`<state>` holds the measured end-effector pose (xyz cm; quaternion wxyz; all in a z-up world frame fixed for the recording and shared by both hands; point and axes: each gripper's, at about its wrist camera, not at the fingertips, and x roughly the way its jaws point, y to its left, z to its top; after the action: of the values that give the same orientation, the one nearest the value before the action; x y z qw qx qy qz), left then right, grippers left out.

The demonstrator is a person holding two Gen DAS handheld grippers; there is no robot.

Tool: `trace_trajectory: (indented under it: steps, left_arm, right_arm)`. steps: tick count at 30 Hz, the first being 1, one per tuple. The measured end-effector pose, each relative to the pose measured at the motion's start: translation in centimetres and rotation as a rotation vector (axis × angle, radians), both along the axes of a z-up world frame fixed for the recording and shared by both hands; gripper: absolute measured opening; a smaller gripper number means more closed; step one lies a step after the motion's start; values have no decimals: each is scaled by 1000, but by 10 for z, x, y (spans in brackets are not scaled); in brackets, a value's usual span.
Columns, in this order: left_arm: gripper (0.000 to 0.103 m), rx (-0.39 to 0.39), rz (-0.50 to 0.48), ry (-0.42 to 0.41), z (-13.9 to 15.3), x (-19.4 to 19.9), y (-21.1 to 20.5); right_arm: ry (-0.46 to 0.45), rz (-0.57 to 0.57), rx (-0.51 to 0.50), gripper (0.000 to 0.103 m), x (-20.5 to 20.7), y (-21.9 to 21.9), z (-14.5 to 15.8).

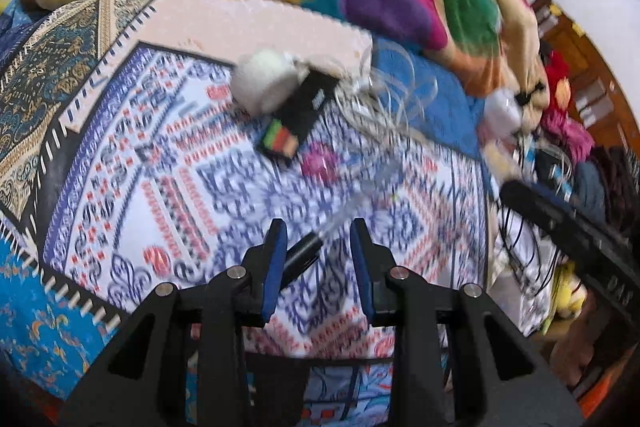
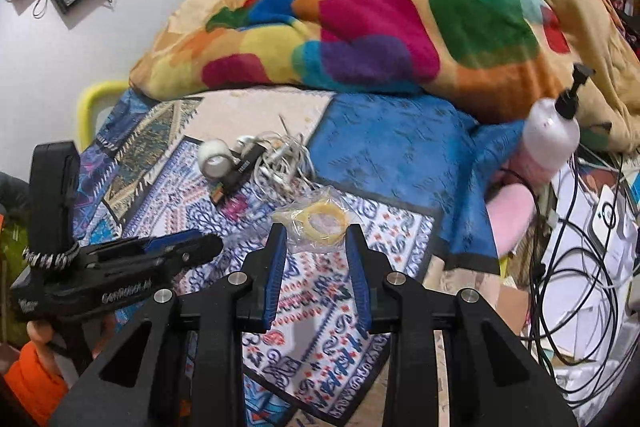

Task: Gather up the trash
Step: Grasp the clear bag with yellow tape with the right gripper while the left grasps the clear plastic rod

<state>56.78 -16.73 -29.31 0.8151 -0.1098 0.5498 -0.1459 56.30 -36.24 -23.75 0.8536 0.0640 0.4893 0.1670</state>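
A clear plastic bag with a yellow ring inside (image 2: pixel 320 221) lies on the patterned bedsheet (image 2: pixel 320 291), just beyond my right gripper (image 2: pixel 316 231), which is open and empty. The bag shows blurred in the left wrist view (image 1: pixel 360 187). My left gripper (image 1: pixel 319 231) is open and empty over the sheet; it also shows at the left of the right wrist view (image 2: pixel 180 247). A white tape roll (image 1: pixel 262 83) (image 2: pixel 214 157), a small black box (image 1: pixel 296 119) (image 2: pixel 236 177) and tangled white cables (image 2: pixel 280 159) lie farther back.
A colourful blanket (image 2: pixel 380 35) is heaped at the back of the bed. A pink pump bottle (image 2: pixel 550 139) leans at the right edge. Black cables and papers (image 2: pixel 592 247) clutter the right side. A white wall stands to the left.
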Motion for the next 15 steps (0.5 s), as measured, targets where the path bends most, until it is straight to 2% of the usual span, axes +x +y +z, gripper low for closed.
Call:
trace_trajectory:
  steps: [6, 7, 8, 11, 15]
  left_arm:
    - [30, 128, -68, -32, 1, -16, -19]
    - [27, 142, -69, -37, 0, -16, -21]
    - [16, 152, -75, -35, 0, -17, -24]
    - [9, 116, -82, -25, -1, -24, -25]
    - [9, 136, -91, -29, 0, -44, -24]
  right_arm:
    - [11, 21, 20, 28, -7, 4, -3]
    - [14, 27, 24, 28, -9, 6, -4]
    - [16, 30, 24, 28, -10, 7, -4]
    - [22, 42, 28, 28, -14, 11, -3]
    - [25, 58, 24, 28, -22, 15, -1]
